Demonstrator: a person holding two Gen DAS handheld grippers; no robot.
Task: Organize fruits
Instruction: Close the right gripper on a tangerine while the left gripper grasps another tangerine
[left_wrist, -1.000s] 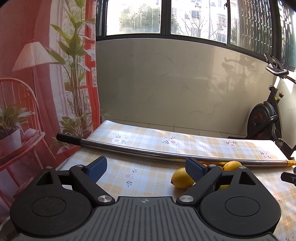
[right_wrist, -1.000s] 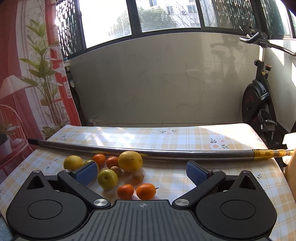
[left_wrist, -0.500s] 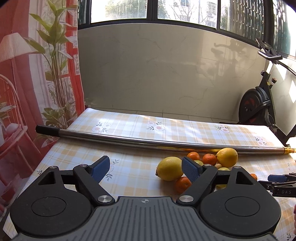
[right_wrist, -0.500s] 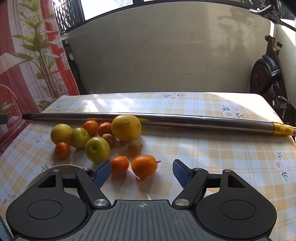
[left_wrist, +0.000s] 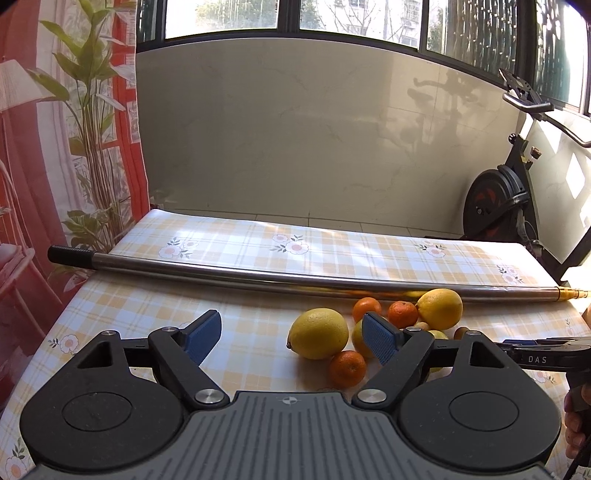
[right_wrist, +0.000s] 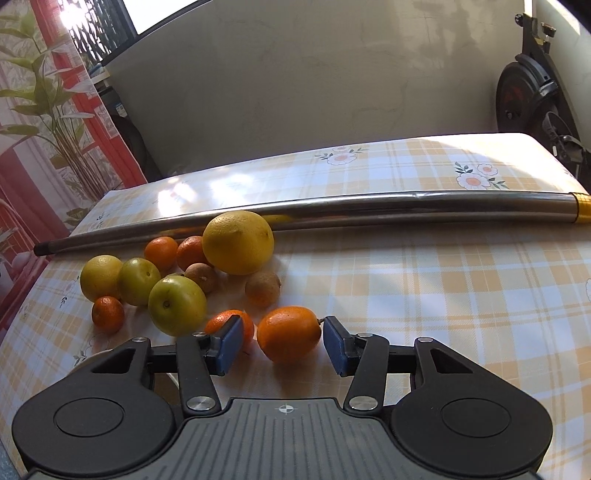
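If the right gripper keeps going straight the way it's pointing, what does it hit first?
Most likely the orange fruit already sitting between the closing jaws of the right gripper; the pads don't look to be touching it yet. Beyond it lies bare tablecloth.

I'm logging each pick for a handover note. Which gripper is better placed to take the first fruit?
Right. The right gripper already brackets the oval orange fruit and its jaws are closing, with small gaps still showing. The left gripper stands wide over bare tablecloth, beside the lemon.
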